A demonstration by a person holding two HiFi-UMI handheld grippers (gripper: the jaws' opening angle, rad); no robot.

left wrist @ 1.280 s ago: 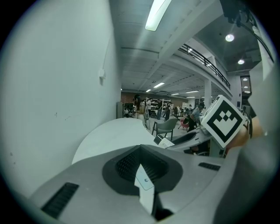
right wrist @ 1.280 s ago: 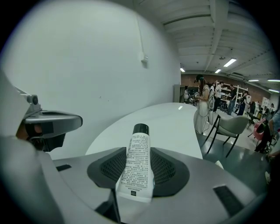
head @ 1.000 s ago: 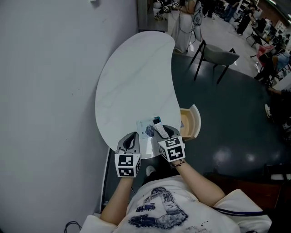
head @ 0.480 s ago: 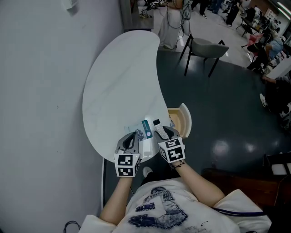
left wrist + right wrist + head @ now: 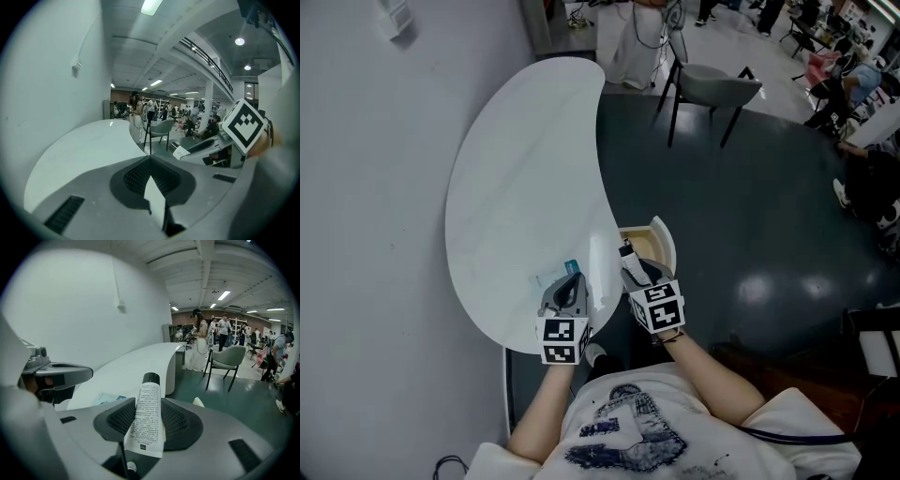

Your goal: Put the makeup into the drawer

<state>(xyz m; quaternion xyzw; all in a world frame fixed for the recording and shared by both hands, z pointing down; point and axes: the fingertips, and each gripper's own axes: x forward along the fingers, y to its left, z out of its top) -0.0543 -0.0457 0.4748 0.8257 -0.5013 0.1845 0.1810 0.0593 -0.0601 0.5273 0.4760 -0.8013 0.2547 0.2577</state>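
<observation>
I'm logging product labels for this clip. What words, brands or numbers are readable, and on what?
Nothing reads clearly.
Print on the white tube in the right hand-held gripper: dense, too small to read.
Squares on its marker cube: a pattern, no words.
Label on the packet on the table: too small to read.

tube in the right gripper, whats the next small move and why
Probably ease the tube forward and down over the open drawer: the right gripper is clamped on it, and the drawer stands just past its cap.
</observation>
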